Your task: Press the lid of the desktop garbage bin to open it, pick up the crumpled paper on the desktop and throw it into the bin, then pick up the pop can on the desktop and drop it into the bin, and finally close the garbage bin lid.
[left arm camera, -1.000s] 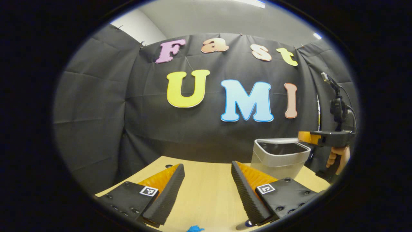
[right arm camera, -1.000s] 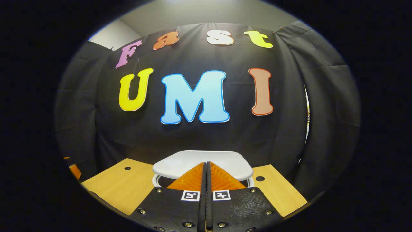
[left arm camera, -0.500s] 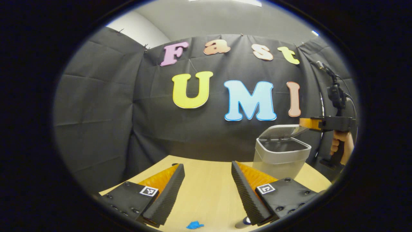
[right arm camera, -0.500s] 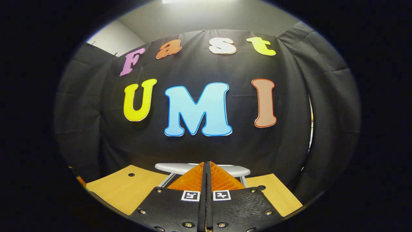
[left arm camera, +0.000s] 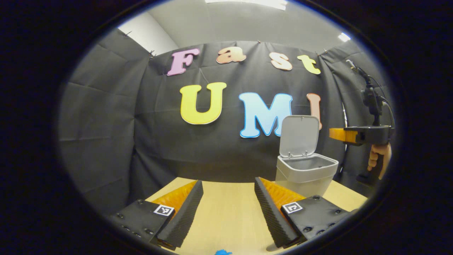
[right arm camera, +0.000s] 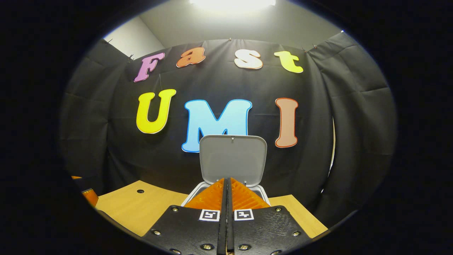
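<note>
The grey desktop bin (left arm camera: 305,175) stands at the right on the wooden table (left arm camera: 230,212), its lid (left arm camera: 299,135) swung upright and the inside showing. My left gripper (left arm camera: 228,189) hovers open above the table, left of the bin, nothing between its fingers. A small blue crumpled scrap (left arm camera: 222,252) peeks in at the bottom edge. My right gripper (left arm camera: 332,133), held by a hand (left arm camera: 378,158), hangs above and right of the bin. In the right gripper view that gripper (right arm camera: 227,181) is shut and empty, just in front of the bin's rim (right arm camera: 194,197) and raised lid (right arm camera: 232,158).
The black cloth wall closes off the back and both sides right behind the table. A small hole (right arm camera: 140,191) marks the tabletop (right arm camera: 141,212) left of the bin. Part of the left gripper (right arm camera: 88,196) shows at the far left edge.
The bin's lid went from pressed flat to half raised to fully upright. My right gripper lifted off the lid and stays shut. The left gripper barely moved.
</note>
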Available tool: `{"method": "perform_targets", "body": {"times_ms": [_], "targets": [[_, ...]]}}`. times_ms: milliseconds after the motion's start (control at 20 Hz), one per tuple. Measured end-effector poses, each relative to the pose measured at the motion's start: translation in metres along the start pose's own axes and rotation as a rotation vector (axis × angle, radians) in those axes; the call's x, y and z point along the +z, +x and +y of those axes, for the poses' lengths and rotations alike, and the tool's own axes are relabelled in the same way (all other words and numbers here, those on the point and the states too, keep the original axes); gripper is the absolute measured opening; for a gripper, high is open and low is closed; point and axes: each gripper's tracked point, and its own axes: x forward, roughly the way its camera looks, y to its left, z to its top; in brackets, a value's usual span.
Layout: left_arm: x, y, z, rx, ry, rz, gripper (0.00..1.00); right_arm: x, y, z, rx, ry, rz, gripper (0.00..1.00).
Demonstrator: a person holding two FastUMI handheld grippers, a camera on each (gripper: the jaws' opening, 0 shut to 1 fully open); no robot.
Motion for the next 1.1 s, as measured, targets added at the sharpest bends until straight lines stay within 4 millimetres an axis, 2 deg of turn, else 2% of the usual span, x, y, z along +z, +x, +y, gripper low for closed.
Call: {"method": "perform_targets", "body": {"times_ms": [100,150,200,400,650,750,800,850,900,950,1050,1100], "targets": [[-0.004,0.002,0.011,-0.014,-0.005,0.006,0.95,0.004,-0.014,0.008,-0.012,0.003,-0.009,0.01],[-0.005,0.002,0.017,-0.018,-0.005,0.008,0.99,0.005,-0.022,0.012,-0.017,0.005,-0.014,0.01],[-0.007,0.002,0.024,-0.023,-0.004,0.011,0.95,0.006,-0.029,0.015,-0.029,0.006,-0.023,0.01],[-0.018,0.005,0.04,-0.067,0.002,0.033,0.99,0.004,-0.056,0.023,-0.075,0.016,-0.029,0.01],[-0.032,0.003,0.047,-0.139,0.006,0.063,0.95,-0.007,-0.085,0.025,-0.147,0.028,0.003,0.03],[-0.038,0.001,0.053,-0.137,0.004,0.068,0.99,-0.007,-0.093,0.027,-0.156,0.034,-0.002,0.07],[-0.04,0.0,0.056,-0.133,0.003,0.07,0.95,-0.007,-0.096,0.029,-0.149,0.032,-0.002,0.09],[-0.041,0.0,0.057,-0.128,0.001,0.071,0.95,-0.009,-0.098,0.029,-0.15,0.027,-0.004,0.16],[-0.045,-0.001,0.059,-0.12,-0.001,0.076,0.95,-0.007,-0.101,0.028,-0.149,0.02,-0.011,0.16],[-0.051,-0.001,0.061,-0.109,-0.004,0.086,0.95,-0.008,-0.101,0.026,-0.158,0.014,-0.012,0.23],[-0.059,0.0,0.063,-0.095,-0.021,0.101,0.95,-0.012,-0.104,0.027,-0.151,0.014,-0.007,0.25],[-0.061,0.001,0.062,-0.089,-0.025,0.105,0.99,-0.011,-0.105,0.028,-0.141,0.011,-0.006,0.27]]}}
